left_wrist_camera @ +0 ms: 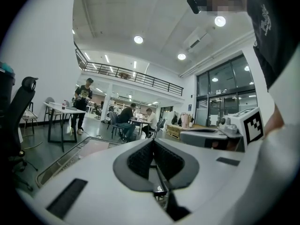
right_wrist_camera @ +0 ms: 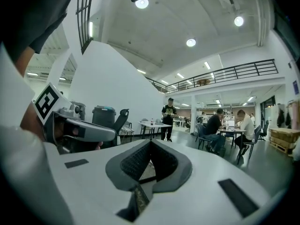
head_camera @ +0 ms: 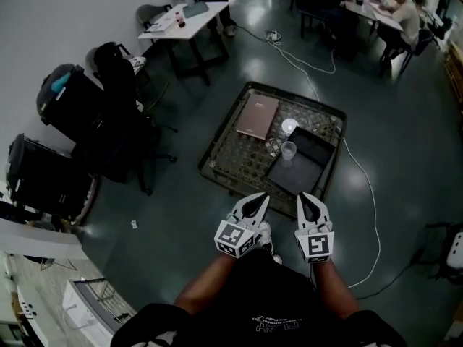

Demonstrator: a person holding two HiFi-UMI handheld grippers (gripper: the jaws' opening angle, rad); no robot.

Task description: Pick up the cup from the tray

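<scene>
Closest to the camera, the person's two forearms reach forward over the dark floor, and each hand holds one gripper at about the same height. The left gripper (head_camera: 259, 199) has its two fingers pressed together, with nothing between them, as its own view shows clearly (left_wrist_camera: 152, 143). The right gripper (head_camera: 307, 201) is the same: its fingers are fully together and hold nothing (right_wrist_camera: 150, 145). Both grippers are side by side, a little apart, and they point toward a low wire rack (head_camera: 230, 154) which stands on the floor just beyond them. On the right part of this rack lies a black tray (head_camera: 307, 168). The clear cup (head_camera: 289, 150) stands upright at the left edge of the tray, well apart from both grippers. Just behind the cup there is a small white round object (head_camera: 289, 126), and to the left of it a brownish book (head_camera: 257, 116) lies flat on the rack. Farther away, a white cable (head_camera: 365, 186) runs over the floor, black chairs (head_camera: 119, 125) stand at the left, and a white table (head_camera: 184, 19) is behind them.
</scene>
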